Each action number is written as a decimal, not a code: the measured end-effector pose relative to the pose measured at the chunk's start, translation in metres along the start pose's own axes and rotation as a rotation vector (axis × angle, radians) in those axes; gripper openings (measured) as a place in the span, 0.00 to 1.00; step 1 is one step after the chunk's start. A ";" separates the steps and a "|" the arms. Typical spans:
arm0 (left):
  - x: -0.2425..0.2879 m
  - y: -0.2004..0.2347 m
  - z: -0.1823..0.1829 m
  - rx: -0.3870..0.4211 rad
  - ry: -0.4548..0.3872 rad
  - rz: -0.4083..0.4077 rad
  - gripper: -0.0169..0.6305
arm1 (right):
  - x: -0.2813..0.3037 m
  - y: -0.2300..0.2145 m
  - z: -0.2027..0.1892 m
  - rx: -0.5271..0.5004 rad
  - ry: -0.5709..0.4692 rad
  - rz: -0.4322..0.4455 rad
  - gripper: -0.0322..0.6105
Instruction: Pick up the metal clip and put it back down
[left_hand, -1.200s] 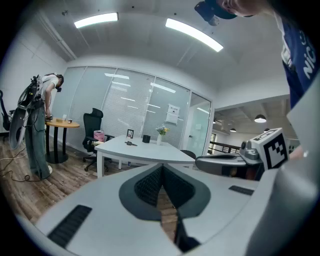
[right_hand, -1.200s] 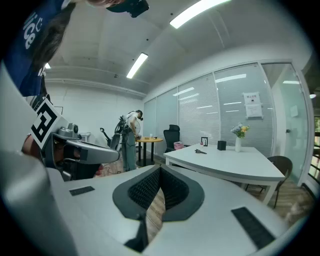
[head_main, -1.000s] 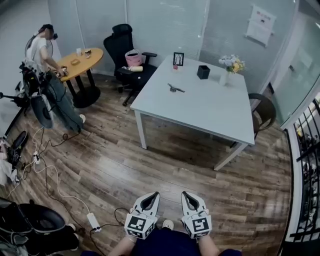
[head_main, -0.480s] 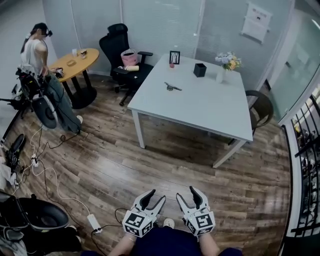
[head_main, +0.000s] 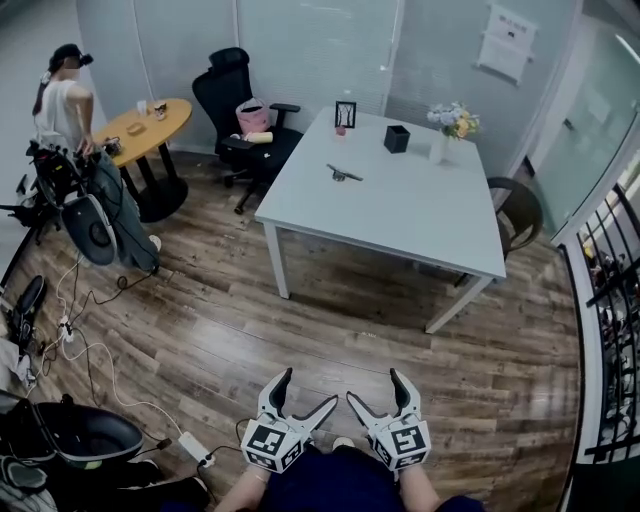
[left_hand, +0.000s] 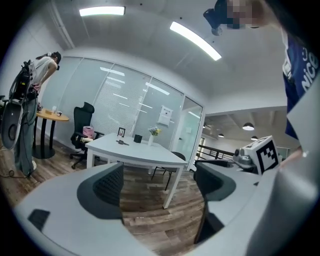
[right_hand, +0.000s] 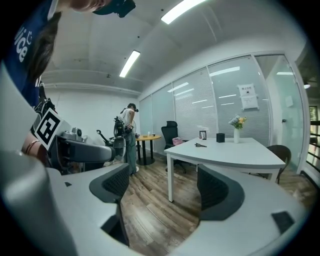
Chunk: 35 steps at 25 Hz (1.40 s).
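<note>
Your left tool (head_main: 308, 388): jaws opening, empty | your right tool (head_main: 375, 386): jaws opening, empty | metal clip (head_main: 343, 174): on white surface (head_main: 420, 215), well apart from both | vase (head_main: 441, 148): holds flowers (head_main: 453, 118) | black box (head_main: 397, 139): contents unreadable

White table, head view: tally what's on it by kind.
Metal clip: 1
Picture frame: 1
Black box: 1
Flower vase: 1
Total: 4
</note>
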<state>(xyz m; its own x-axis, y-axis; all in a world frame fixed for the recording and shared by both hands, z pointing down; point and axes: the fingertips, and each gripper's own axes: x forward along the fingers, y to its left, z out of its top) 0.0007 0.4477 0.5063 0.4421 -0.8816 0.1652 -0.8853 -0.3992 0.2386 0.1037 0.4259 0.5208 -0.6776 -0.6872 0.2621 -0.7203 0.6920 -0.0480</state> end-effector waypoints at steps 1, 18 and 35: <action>-0.001 0.003 0.000 0.002 0.000 -0.004 0.70 | 0.002 0.003 -0.001 -0.001 0.001 -0.001 0.70; 0.037 0.048 0.004 0.012 0.055 0.018 0.73 | 0.065 -0.018 -0.003 0.019 0.032 0.018 0.78; 0.203 0.102 0.049 -0.013 0.030 0.177 0.73 | 0.191 -0.170 0.049 -0.063 0.025 0.140 0.77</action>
<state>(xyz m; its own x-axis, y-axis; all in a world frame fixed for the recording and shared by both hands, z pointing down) -0.0072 0.2154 0.5177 0.2836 -0.9299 0.2342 -0.9479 -0.2348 0.2153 0.0895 0.1657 0.5318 -0.7662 -0.5777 0.2815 -0.6077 0.7938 -0.0250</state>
